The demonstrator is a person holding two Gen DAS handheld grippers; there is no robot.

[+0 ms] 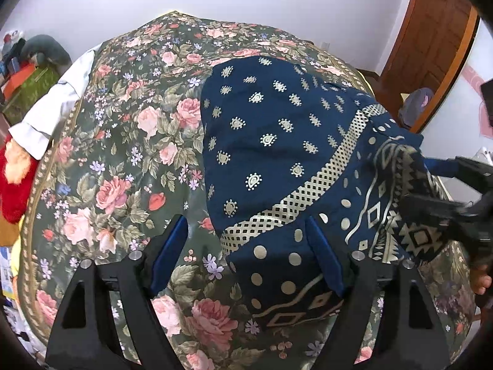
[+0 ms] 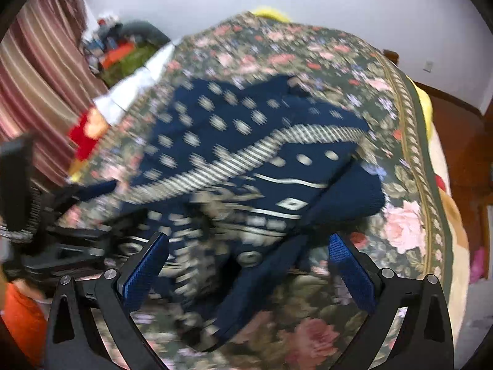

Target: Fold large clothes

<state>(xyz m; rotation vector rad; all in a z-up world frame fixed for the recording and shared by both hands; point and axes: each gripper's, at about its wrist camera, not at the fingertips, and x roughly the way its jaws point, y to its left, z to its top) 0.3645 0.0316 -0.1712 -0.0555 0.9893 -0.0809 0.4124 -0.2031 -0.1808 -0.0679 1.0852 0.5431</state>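
A navy garment with gold print (image 1: 277,160) lies on a bed with a floral cover (image 1: 123,160). My left gripper (image 1: 246,246) is open, its blue pads either side of the garment's near hem. The right gripper (image 1: 443,197) shows at the right edge of the left wrist view, by the garment's patterned corner. In the blurred right wrist view the right gripper (image 2: 249,265) is open over the garment's bunched border (image 2: 246,166). The left gripper (image 2: 61,203) shows there at the left.
A white cloth (image 1: 58,104) and a red plush item (image 1: 15,182) lie at the bed's left edge. Clutter (image 1: 27,71) stands beyond. A wooden door (image 1: 431,40) is at the right. Striped curtains (image 2: 37,86) hang at the left.
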